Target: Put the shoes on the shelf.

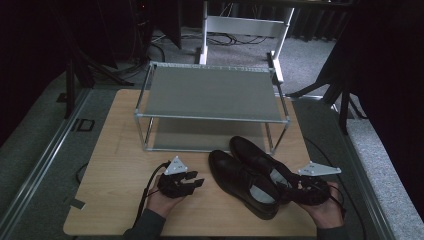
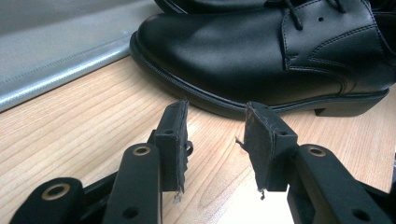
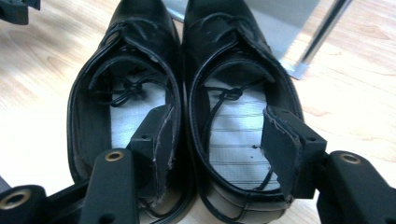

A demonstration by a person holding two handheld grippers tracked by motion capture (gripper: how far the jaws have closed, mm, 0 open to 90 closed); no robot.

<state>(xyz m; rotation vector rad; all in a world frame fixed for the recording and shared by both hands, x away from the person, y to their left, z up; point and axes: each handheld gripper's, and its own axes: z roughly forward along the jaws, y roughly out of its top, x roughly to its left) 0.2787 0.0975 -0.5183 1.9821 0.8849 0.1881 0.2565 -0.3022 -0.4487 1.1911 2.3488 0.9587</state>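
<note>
A pair of black leather lace-up shoes stands side by side on the wooden table (image 1: 120,165), the left shoe (image 1: 240,182) (image 3: 135,28) nearer the front than the right shoe (image 1: 255,155) (image 3: 215,28). My right gripper (image 1: 287,190) (image 3: 219,126) is at their heels. Its jaws stand apart, one pad inside the left shoe's opening, the other at the right shoe's outer rim, and I see no firm squeeze. My left gripper (image 1: 196,181) (image 2: 215,140) rests low on the table, open and empty, pointing at the side of the near shoe (image 2: 243,51).
A two-tier metal shoe rack (image 1: 210,92) with grey shelves stands at the back of the table, just behind the shoes; its lower shelf (image 2: 46,56) and one leg (image 3: 322,32) are close by. Bare wood lies left of my left hand.
</note>
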